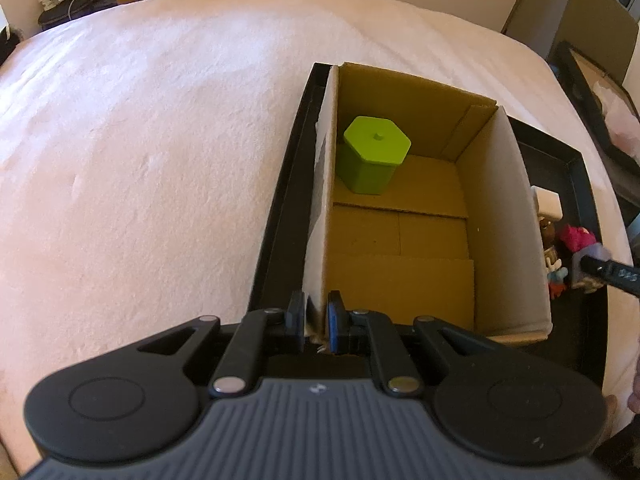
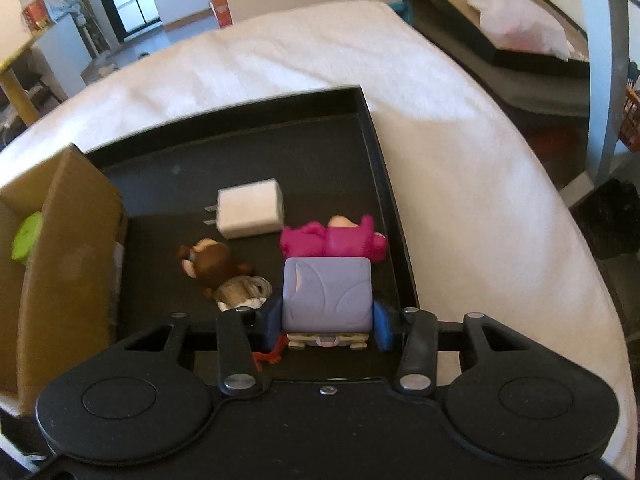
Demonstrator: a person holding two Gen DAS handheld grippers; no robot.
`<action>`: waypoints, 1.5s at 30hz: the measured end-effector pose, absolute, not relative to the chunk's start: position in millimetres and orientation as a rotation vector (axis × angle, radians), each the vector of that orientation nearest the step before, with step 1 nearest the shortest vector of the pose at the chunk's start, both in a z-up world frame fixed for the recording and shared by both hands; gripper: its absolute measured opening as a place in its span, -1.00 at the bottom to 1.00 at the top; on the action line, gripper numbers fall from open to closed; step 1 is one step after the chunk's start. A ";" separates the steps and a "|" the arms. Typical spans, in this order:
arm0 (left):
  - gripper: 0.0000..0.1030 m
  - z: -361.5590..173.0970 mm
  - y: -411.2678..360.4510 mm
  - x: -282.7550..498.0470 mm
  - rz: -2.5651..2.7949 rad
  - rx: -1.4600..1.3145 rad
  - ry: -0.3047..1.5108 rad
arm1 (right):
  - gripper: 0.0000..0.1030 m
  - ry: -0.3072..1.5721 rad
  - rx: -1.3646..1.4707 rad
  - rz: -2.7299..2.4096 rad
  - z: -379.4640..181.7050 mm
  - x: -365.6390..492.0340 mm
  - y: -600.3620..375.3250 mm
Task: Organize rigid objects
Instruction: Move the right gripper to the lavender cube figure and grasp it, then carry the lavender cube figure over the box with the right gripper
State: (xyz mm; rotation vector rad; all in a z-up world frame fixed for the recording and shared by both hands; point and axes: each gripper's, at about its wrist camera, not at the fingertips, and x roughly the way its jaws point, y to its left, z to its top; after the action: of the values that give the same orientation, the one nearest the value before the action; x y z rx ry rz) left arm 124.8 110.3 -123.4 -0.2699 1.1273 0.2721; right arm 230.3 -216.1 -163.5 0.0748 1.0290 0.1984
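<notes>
My left gripper [image 1: 316, 324] is shut on the near left wall of the open cardboard box [image 1: 504, 216], which stands in a black tray [image 1: 280, 200]. A green hexagonal container [image 1: 374, 154] sits in the box's far left corner. My right gripper [image 2: 326, 320] is shut on a lilac block toy [image 2: 326, 294] just above the tray floor [image 2: 280, 148]. A white charger [image 2: 250, 208], a brown figure [image 2: 216, 268] and a pink figure [image 2: 332, 238] lie on the tray beside the box [image 2: 68, 248]. The right gripper also shows in the left wrist view [image 1: 588, 268].
The tray rests on a white blanket [image 1: 140, 160]. Another black tray with a white bag [image 2: 516, 24] stands off to the right. A small red and blue toy [image 1: 558, 280] lies by the box wall.
</notes>
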 end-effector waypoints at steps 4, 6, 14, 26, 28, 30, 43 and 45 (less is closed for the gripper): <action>-0.80 -122.0 109.8 121.5 0.263 -0.269 1.116 | -0.16 0.991 0.051 0.213 -152.9 226.2 -212.3; -0.80 -121.4 110.2 120.6 0.262 -0.270 1.112 | -0.16 0.982 0.066 0.229 -148.6 226.1 -212.8; -0.85 -119.6 108.4 118.3 0.264 -0.261 1.099 | -0.16 0.921 0.065 0.299 -126.5 227.8 -204.3; -0.85 -119.6 109.9 116.7 0.262 -0.273 1.084 | -0.16 0.853 0.085 0.408 -97.5 241.1 -189.9; -0.85 -120.0 110.7 115.6 0.261 -0.274 1.081 | -0.16 0.832 0.066 0.424 -92.2 243.8 -182.7; -0.85 -120.3 111.1 115.0 0.259 -0.274 1.079 | -0.16 0.820 0.057 0.446 -87.5 245.6 -175.2; -0.84 -120.6 115.7 111.7 0.242 -0.293 1.065 | -0.16 0.824 0.034 0.563 -75.1 255.3 -117.7; -0.84 -121.2 117.2 111.3 0.238 -0.300 1.060 | -0.16 0.824 0.028 0.578 -74.7 255.4 -108.8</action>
State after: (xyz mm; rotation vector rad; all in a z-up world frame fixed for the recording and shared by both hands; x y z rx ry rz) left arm 111.3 117.2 -121.2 -0.3004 1.0604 0.2384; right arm 255.4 -108.8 -74.7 0.0280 0.8237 0.5783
